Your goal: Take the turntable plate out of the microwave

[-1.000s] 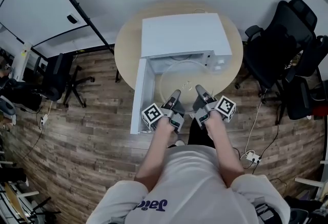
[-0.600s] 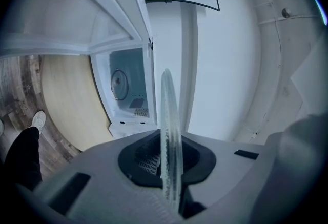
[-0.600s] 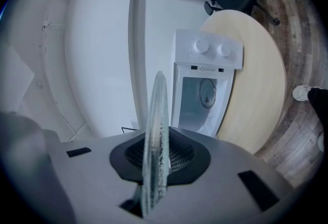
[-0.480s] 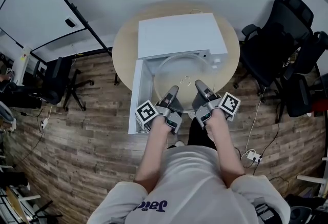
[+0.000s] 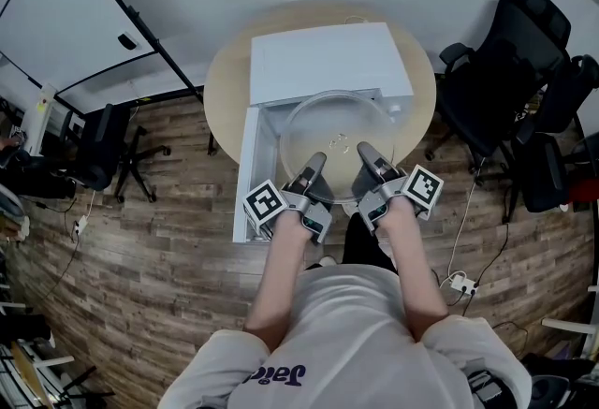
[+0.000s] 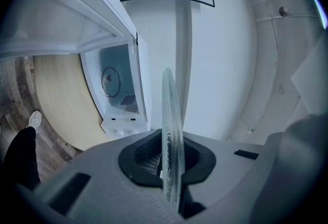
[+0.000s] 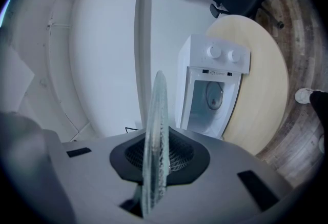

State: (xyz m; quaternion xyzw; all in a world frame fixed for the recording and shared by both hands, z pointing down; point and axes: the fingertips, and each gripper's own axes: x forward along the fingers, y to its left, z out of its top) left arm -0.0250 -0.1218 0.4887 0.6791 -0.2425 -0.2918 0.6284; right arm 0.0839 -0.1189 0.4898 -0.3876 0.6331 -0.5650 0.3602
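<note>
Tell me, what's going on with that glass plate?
Left gripper, right gripper: both shut on plate rim. Plate out of microwave, held level. Nothing blocking.

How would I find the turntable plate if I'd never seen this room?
Find the round wooden table with the white box-shaped microwave on it. Just in front of the microwave, the left gripper and right gripper hold a clear round glass plate by its near rim. It's the only see-through thing there.

The person wears a white short-sleeved shirt (image 5: pixel 346 332) with dark blue lettering (image 5: pixel 278 373). Behind the dark fingers (image 5: pixel 313 169), the grey left gripper (image 5: pixel 316 160) and right gripper (image 5: pixel 366 153) each carry a cube (image 5: pixel 264 204) with black-and-white square markers.
</note>
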